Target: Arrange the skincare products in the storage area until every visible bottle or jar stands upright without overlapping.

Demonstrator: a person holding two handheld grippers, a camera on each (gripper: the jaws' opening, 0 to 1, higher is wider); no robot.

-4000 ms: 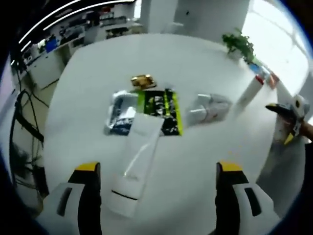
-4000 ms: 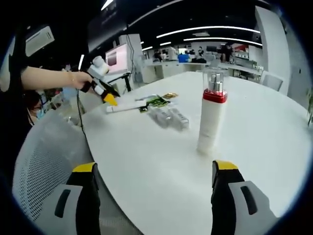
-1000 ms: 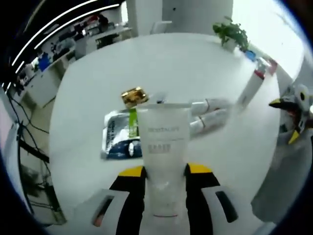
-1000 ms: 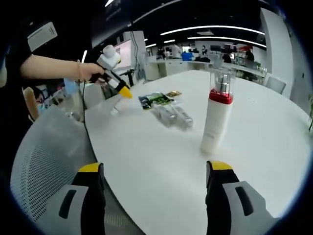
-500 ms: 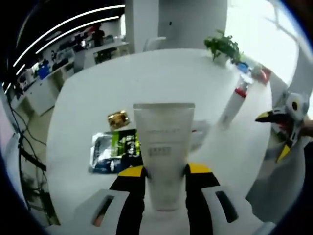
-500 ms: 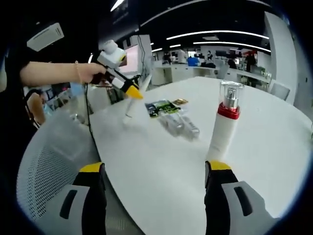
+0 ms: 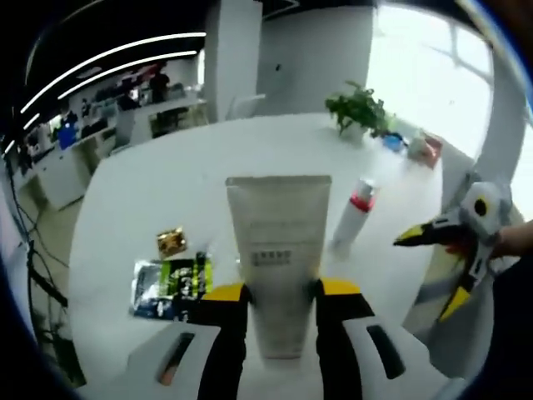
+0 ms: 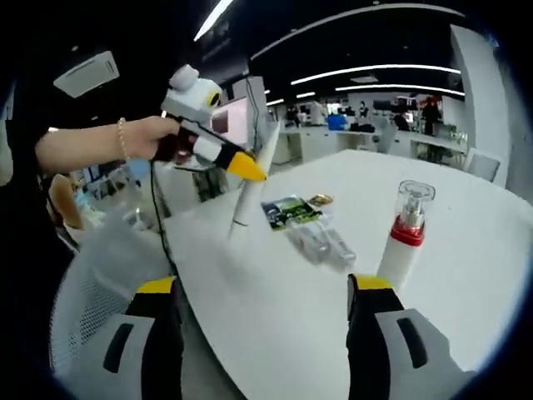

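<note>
Left gripper view: left gripper (image 7: 281,293) has its 2 yellow-tipped jaws clamped on a white squeeze tube (image 7: 278,242), tube upright in the view, crimped flat end at top, lifted above the round white table (image 7: 150,192). Below and left of the tube, flat on the table, lie a green-black sachet (image 7: 185,277) and a blue-silver sachet (image 7: 148,292), side by side and touching. Just beyond them sits a small gold packet (image 7: 171,242), apart from both. Right of the tube, farther on, a white pump bottle with red collar (image 7: 353,215) stands upright. Right gripper (image 7: 445,247) enters from the right edge, jaws spread. At the far table edge, a potted plant (image 7: 356,110).

Right gripper view: right gripper (image 8: 261,307) jaws wide apart, nothing between them. The pump bottle (image 8: 403,238) stands upright just past the right jaw. 2 clear bottles (image 8: 323,241) lie on their sides mid-table, with the sachets (image 8: 288,211) beyond them. At left, a hand (image 8: 148,137) holds the left gripper (image 8: 244,166) with the tube (image 8: 253,183) pinched, its lower end near the table (image 8: 275,292) edge; contact unclear.
</note>
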